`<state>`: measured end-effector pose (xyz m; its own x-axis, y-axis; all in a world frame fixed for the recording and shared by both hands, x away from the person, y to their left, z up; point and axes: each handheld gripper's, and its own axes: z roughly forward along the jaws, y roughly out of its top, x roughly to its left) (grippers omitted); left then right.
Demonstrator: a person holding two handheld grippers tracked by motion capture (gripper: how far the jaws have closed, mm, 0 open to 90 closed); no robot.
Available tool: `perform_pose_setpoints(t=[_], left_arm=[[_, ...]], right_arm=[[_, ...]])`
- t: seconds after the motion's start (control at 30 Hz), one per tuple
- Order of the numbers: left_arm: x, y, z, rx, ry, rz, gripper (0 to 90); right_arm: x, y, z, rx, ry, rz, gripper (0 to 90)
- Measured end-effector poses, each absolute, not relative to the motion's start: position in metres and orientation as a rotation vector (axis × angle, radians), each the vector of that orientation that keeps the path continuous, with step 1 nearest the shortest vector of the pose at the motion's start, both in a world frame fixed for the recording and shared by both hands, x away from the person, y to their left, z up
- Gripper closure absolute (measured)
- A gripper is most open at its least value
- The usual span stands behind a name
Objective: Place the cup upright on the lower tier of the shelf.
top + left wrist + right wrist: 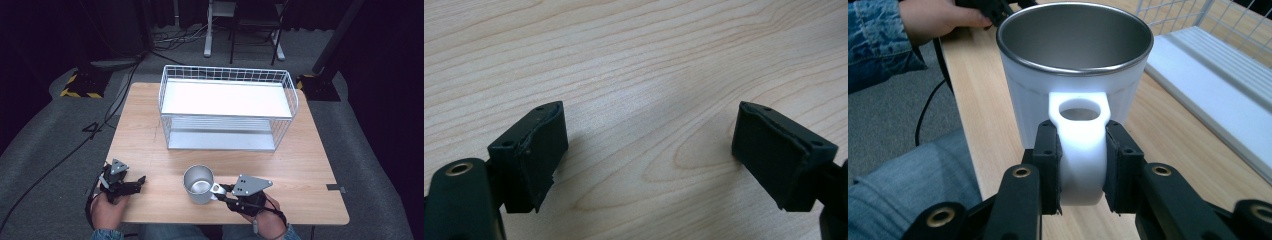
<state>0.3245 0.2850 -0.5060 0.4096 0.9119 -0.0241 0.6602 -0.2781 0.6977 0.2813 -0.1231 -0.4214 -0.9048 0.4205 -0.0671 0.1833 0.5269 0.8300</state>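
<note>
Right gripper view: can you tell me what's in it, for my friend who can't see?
The right claw is shut on the white handle of a mug with a shiny metal inside, standing upright on a wooden table. A white wire rack sits behind on the right, and a hand in a denim sleeve rests at the top left.

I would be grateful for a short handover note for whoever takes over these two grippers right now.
Right gripper: shut on the white handle of the mug, which stands upright and looks empty near the front edge of the table.
Left gripper: open, holding nothing, low over bare wood at the front left corner.
Wire rack: at the back of the table, both shelves bare.
Done: mug grasped.
Left: probably lifting the mug and placing it, likely on the rack; the mug is apart from it.
</note>
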Motion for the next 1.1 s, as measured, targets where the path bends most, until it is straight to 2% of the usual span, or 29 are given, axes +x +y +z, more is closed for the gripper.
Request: perform_pose_setpoints(t=[0.47, 1.1], left_arm=[[0.325, 0.285, -0.506, 2.035, 1.337, 0.51, 15.2], [0.325, 0.285, -0.506, 2.03, 1.344, 0.512, 15.1]], right_arm=[[0.316, -0.131, -0.4, 0.59, 2.434, 1.337, 71.6], [0.364, -0.149, -0.393, 0.73, 2.329, 1.289, 71.6]])
